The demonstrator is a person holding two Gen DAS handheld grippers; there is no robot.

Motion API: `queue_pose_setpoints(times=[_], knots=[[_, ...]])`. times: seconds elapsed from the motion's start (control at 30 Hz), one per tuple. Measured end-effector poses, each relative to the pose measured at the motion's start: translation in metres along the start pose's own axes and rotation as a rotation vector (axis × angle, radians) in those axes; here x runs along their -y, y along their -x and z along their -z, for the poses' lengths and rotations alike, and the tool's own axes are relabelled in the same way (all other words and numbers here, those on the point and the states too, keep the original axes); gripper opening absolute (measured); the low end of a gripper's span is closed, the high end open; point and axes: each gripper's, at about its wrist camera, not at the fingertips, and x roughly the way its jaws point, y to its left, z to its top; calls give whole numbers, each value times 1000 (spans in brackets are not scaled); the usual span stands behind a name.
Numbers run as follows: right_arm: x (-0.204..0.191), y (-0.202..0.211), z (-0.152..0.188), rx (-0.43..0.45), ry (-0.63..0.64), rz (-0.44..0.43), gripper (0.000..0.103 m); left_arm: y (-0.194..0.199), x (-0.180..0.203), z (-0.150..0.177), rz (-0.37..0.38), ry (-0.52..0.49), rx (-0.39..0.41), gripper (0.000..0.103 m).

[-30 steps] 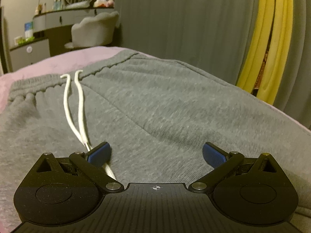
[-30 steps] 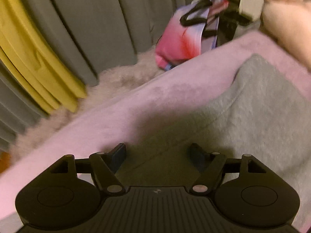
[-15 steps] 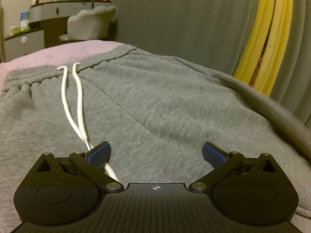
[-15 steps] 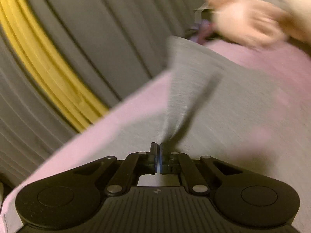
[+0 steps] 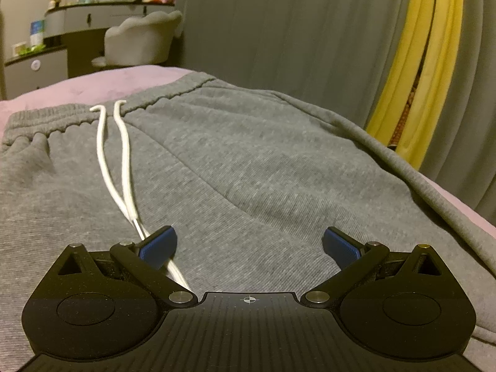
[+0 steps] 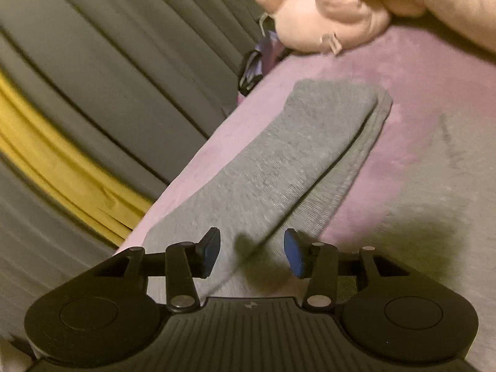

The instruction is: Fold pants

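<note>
Folding the grey pants (image 5: 248, 161) lengthwise looks like the step in hand: in the right wrist view one leg (image 6: 279, 167) lies stacked on the other along the edge of the pink bed (image 6: 418, 99), cuffs pointing toward a plush toy (image 6: 328, 15). You hold the right hand-held gripper (image 6: 252, 252) over the upper leg with its blue pads parted and nothing between them. Your left hand-held gripper (image 5: 248, 243) hovers low near the waist end, jaws spread wide and empty, the white drawstring (image 5: 124, 167) running under its left finger (image 5: 158, 245) from the waistband (image 5: 62, 117). Judging from this, the next move calls for a crosswise fold: pinch the stacked cuffs or the waistband cleanly, catching both layers, and keep the drawstring out of the bite. Grey curtains (image 5: 279, 31) hang behind the bed.
</note>
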Motion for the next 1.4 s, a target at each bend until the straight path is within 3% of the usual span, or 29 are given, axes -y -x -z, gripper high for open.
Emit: queue_pose_setpoints(times=[0.1,0.17,0.27,0.3,0.33,0.4,0.43,0.47,0.5,0.63,0.73,0.83,0.93,1.07,1.17,1.23,1.27,1.4], knots=[[13,-26,-5,-35,-111,-31,39,0,0,0,3,6,2,103],[18,-30,-8,-20,-170,-67,10,1,-1,0,6,11,3,103],[16,-31,-10,33,-185,-134,12,3,-3,-1,14,30,16,103],[16,-34,-11,39,-180,-125,17,5,-3,-1,23,39,24,103],[15,-39,-13,36,-181,-102,35,6,-4,0,36,43,29,103],[17,-48,-13,16,-204,-95,40,8,-4,0,56,43,38,103],[17,-50,-16,15,-214,-100,36,9,-4,0,73,45,38,103],[17,-51,-19,13,-211,-97,15,10,-4,-1,88,47,36,103],[14,-47,-21,12,-191,-89,4,11,-4,-1,110,54,40,103],[-11,8,-17,124,-6,-74,4,17,-6,-6,240,82,66,103],[-6,59,8,238,79,-97,4,24,-3,-10,309,26,92,103],[18,65,42,223,173,-45,5,25,1,-17,361,-29,96,103],[59,44,64,117,116,26,6,14,-3,-33,440,3,25,103],[68,41,50,136,8,-34,10,-19,-4,-72,540,125,-60,103],[71,39,50,141,31,-47,10,-56,16,-105,546,115,-100,100],[79,43,52,127,-17,-60,10,-86,34,-124,496,91,-157,67],[83,41,51,128,-50,-75,10,-102,40,-130,484,83,-196,58],[87,39,49,135,-98,-103,12,-158,52,-132,478,157,-424,55]])
